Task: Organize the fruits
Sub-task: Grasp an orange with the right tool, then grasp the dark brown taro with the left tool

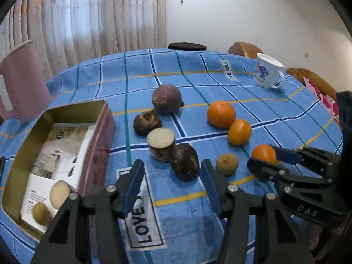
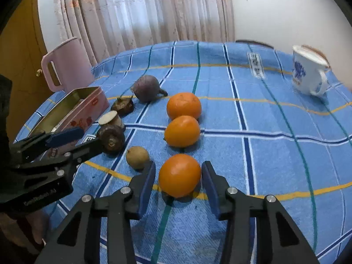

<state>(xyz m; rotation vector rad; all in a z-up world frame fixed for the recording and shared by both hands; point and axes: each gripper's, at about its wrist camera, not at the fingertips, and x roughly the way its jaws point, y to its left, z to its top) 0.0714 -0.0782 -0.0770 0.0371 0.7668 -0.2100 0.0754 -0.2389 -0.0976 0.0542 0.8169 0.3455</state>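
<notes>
1. The right gripper [image 2: 178, 179] has its jaws apart on both sides of the nearest orange [image 2: 179, 175]; the fruit sits between the pads, not yet clamped, on the blue checked tablecloth [image 2: 275, 149].
2. The left gripper [image 1: 171, 176] is also wide apart; the dark brown fruit [image 1: 184, 161] lies just ahead of its tips.
3. A small tan fruit [image 2: 137, 157] is just beside the right gripper's left finger and could be pushed; two more oranges [image 2: 182, 131] stand behind in a row; the tin box [image 1: 55, 154] is on the left.

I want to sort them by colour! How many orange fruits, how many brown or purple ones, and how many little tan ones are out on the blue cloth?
Orange: 3
Dark brown or purple: 4
Small tan: 1
Total on the cloth: 8
</notes>
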